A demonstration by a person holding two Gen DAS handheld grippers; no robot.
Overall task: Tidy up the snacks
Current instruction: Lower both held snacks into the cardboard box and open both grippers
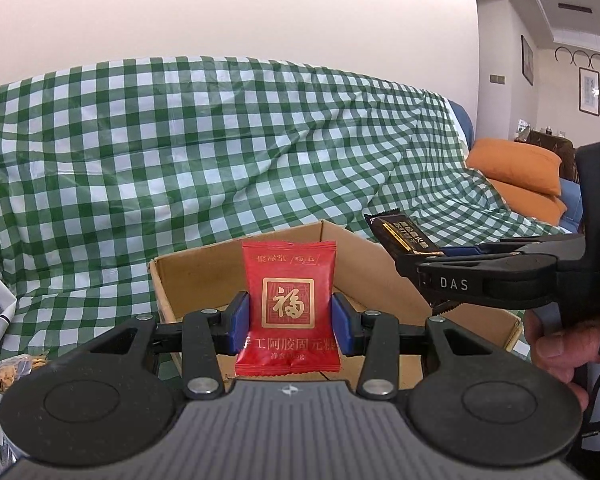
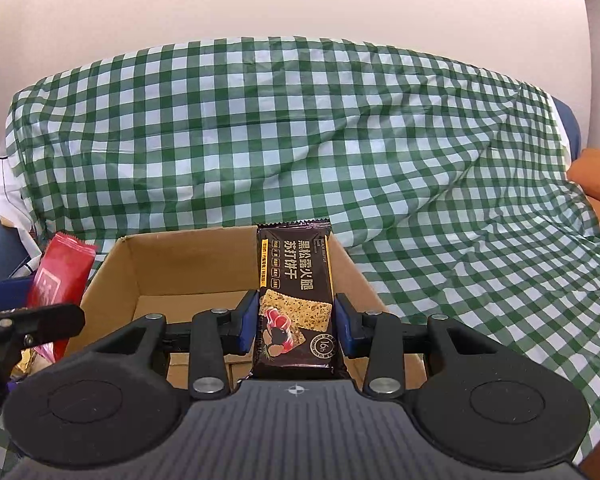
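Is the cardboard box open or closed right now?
Open. The cardboard box has no lid or flaps over its top, and its inner walls and part of its bare floor show behind the dark cracker packet held in the right gripper.

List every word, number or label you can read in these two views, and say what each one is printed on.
"福": gold square on the red packet held in the left gripper.
"手工阿胶固元糕": lower on the red packet; its top line and weight line are too blurred to read.
"黑松露火腿 苏打饼干": dark cracker packet held in the right gripper.
"16h": round badge on the same packet; its yellow strip is too small to read.
"DAS": side of the right gripper.
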